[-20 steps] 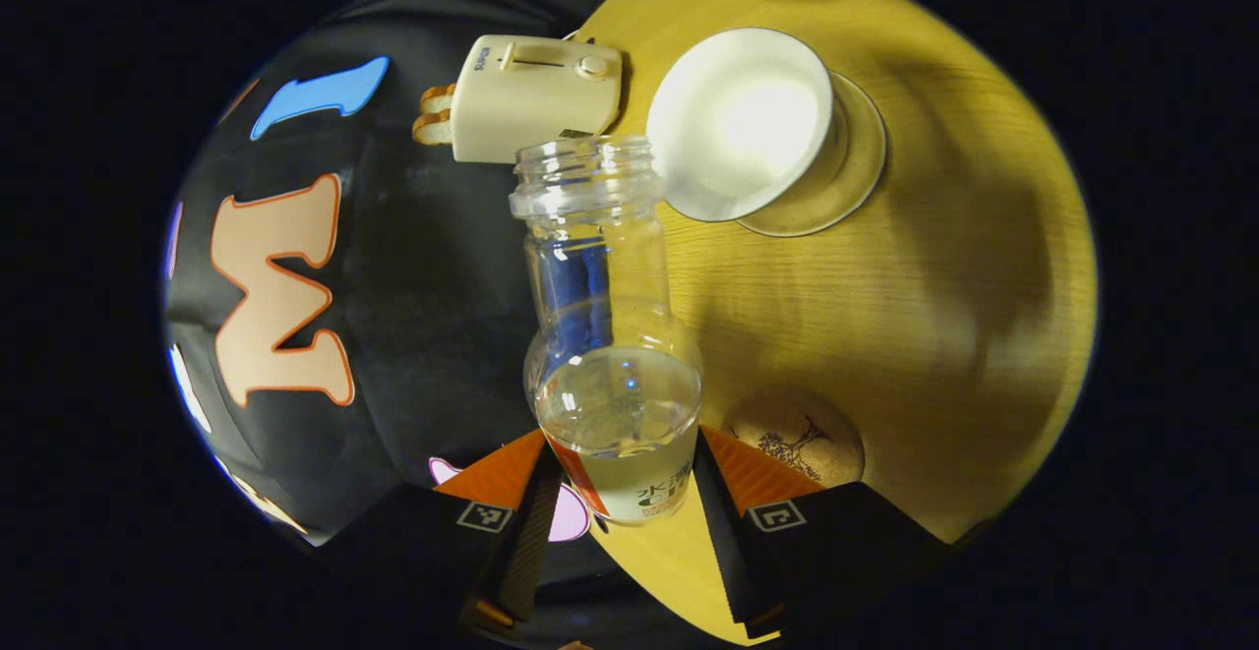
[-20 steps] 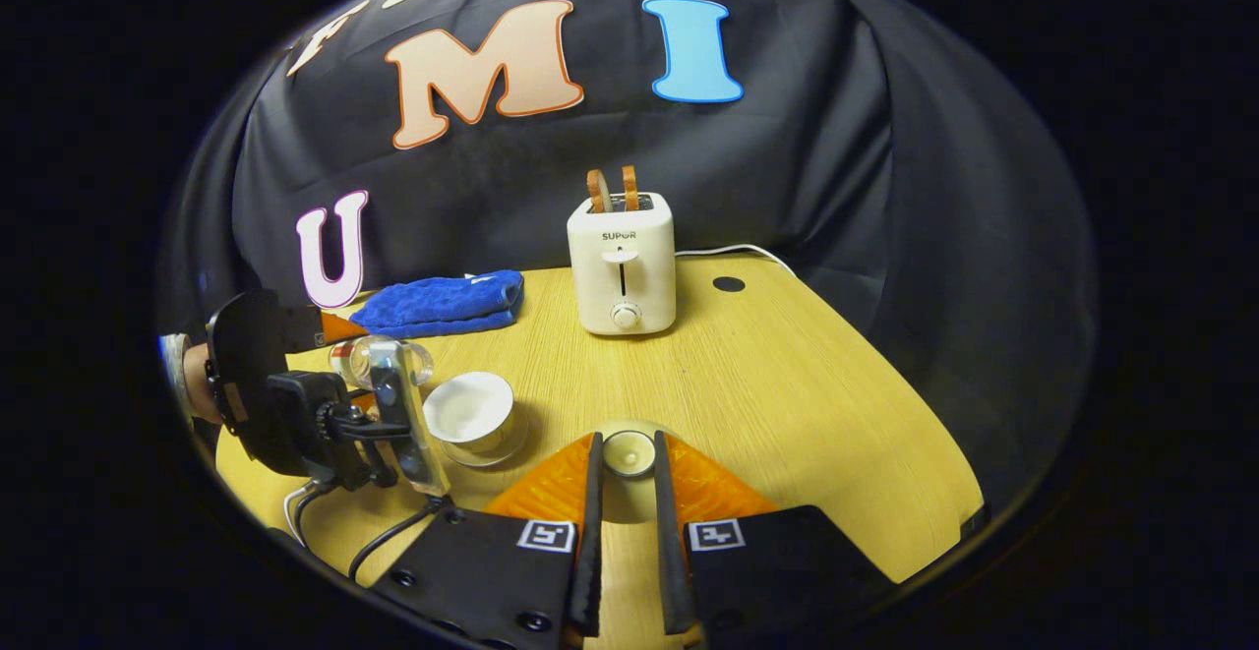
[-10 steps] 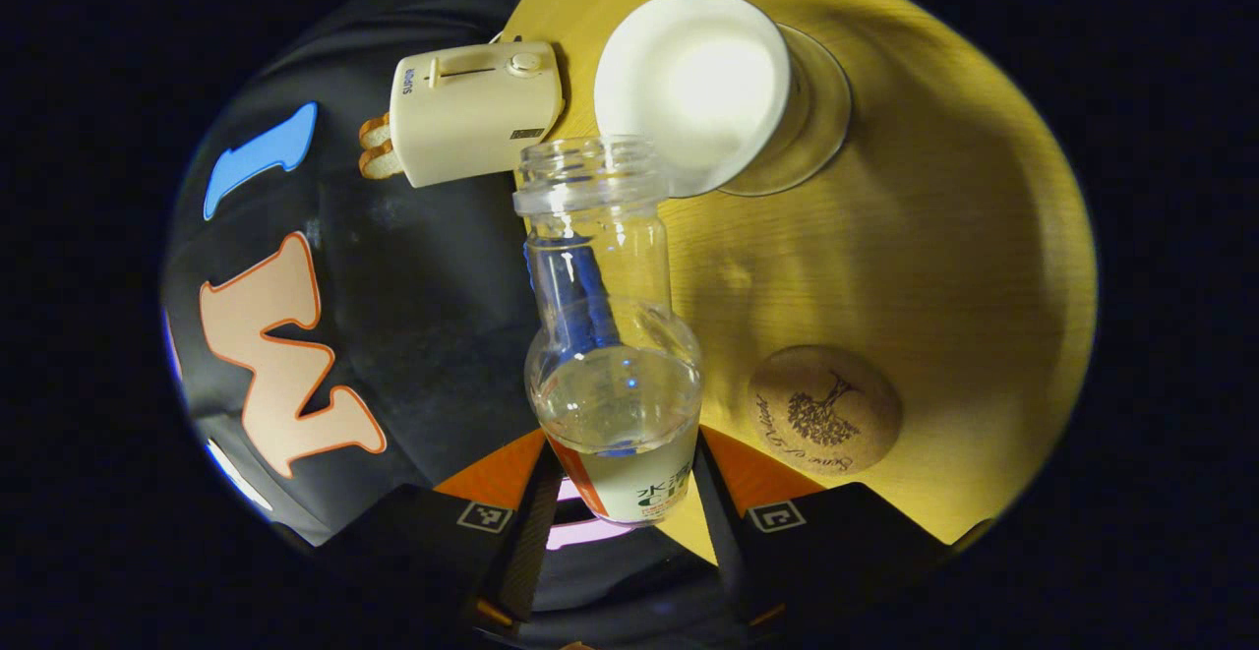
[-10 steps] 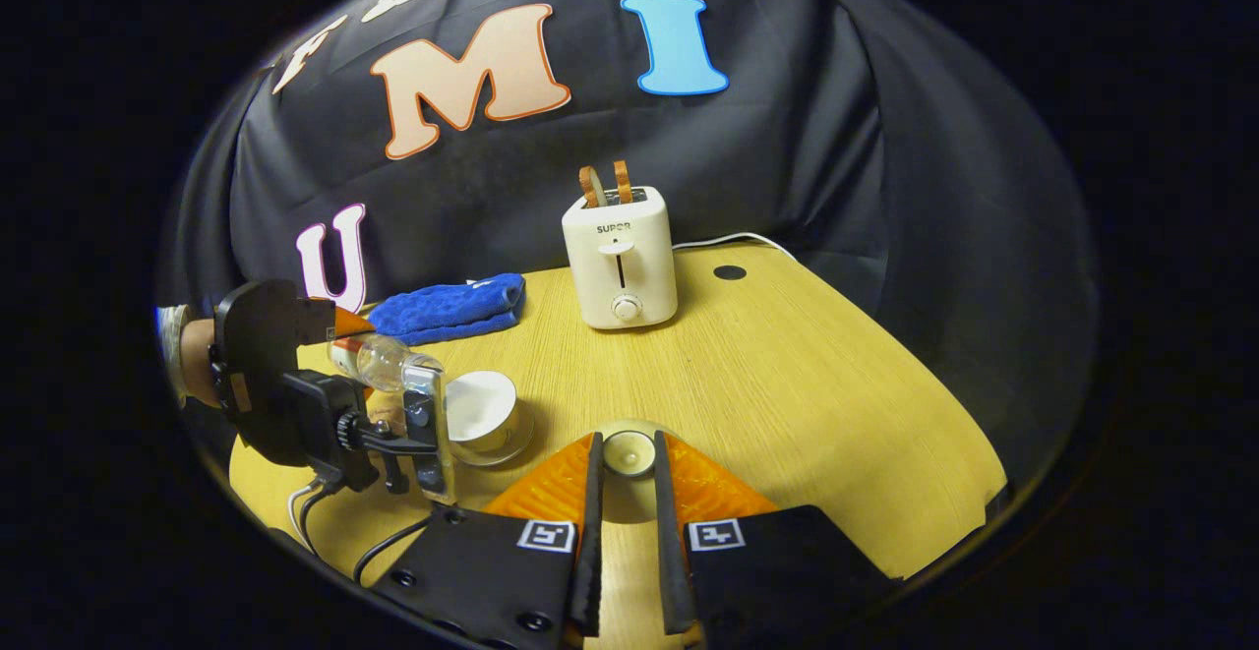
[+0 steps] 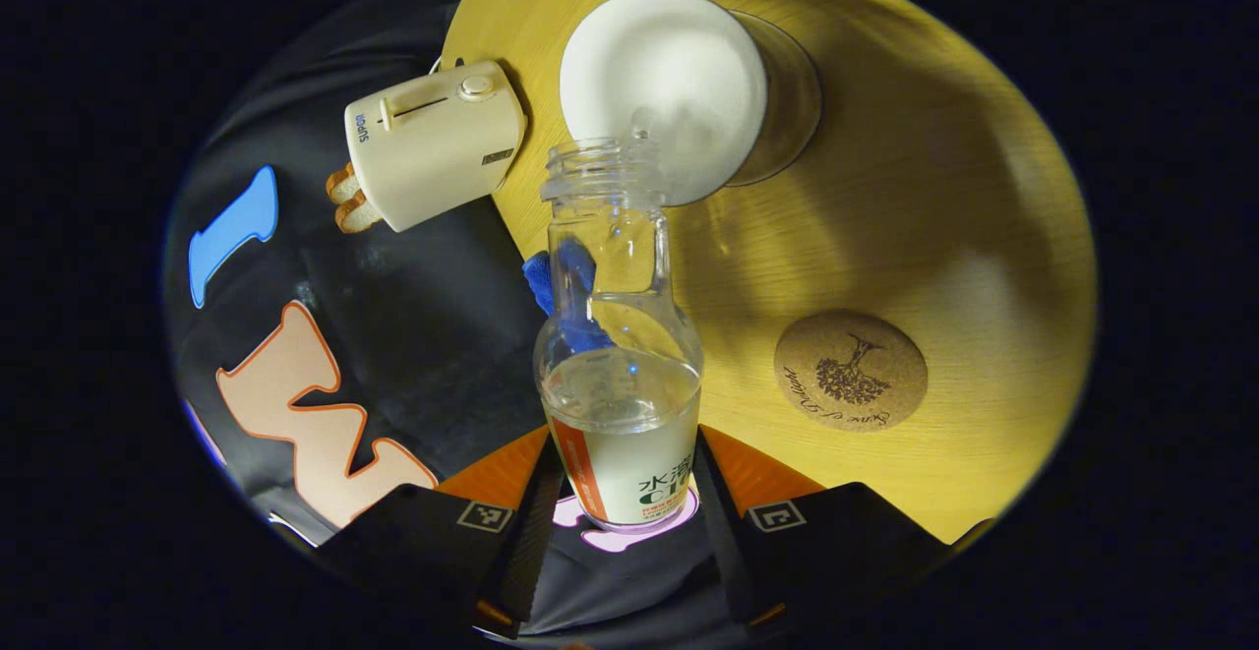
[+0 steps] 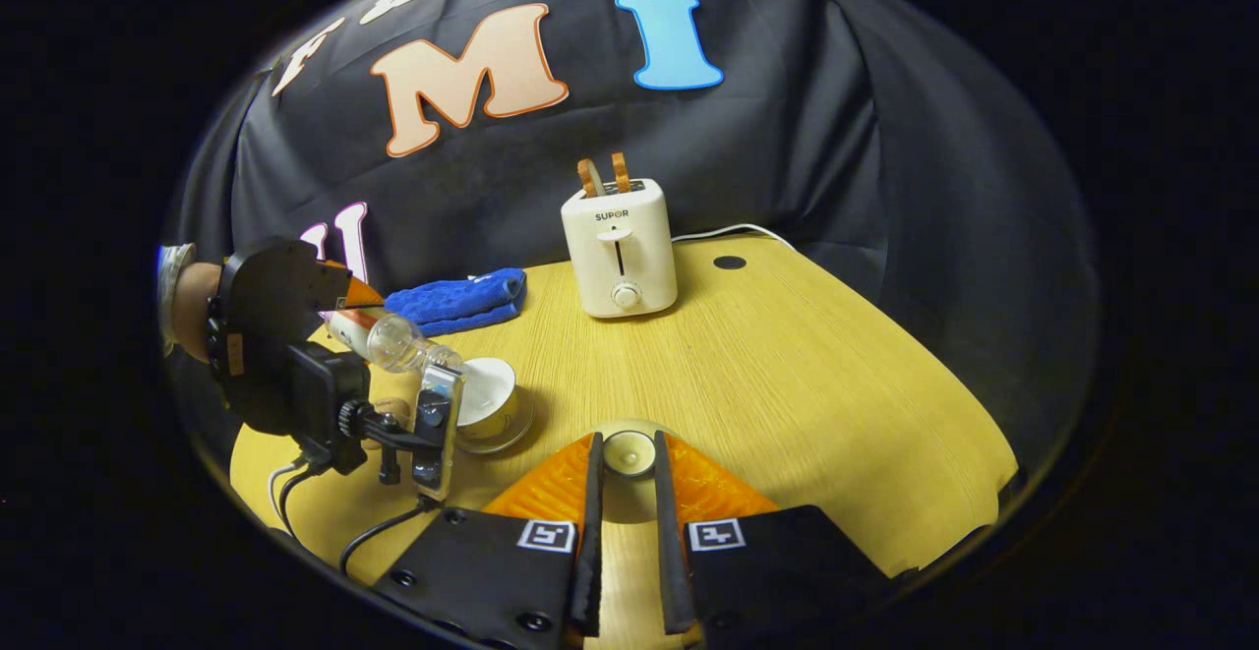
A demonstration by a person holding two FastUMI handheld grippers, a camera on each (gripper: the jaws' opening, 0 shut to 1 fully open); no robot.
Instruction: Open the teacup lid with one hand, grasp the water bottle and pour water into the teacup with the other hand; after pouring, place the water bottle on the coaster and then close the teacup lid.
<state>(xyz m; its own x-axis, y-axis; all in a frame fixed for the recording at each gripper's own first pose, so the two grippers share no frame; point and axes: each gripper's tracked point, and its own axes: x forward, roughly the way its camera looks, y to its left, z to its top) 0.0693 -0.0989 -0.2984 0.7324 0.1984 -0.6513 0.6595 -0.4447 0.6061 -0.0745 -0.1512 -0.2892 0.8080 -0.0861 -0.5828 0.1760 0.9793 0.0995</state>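
My left gripper [image 5: 622,478] is shut on a clear water bottle [image 5: 618,335], tipped so its open mouth hangs over the rim of the white teacup [image 5: 661,89]. The cup stands uncovered on a glass saucer [image 5: 787,109]. A round cork coaster [image 5: 850,371] lies bare on the table to the right of the bottle. In the right gripper view, my right gripper [image 6: 627,463] is shut on the knob of the teacup lid [image 6: 628,451], held away from the teacup [image 6: 486,389]. There the left gripper [image 6: 344,321] tilts the water bottle [image 6: 389,338] over the cup.
A white toaster [image 6: 620,247] with two bread slices stands at the back of the wooden table [image 6: 787,384]. A folded blue towel [image 6: 457,299] lies left of it. A phone on a mount [image 6: 438,424] and cables hang beside the left gripper.
The bottle has tipped further toward the teacup, and its mouth now overlaps the cup's rim. The right gripper holds the lid almost still.
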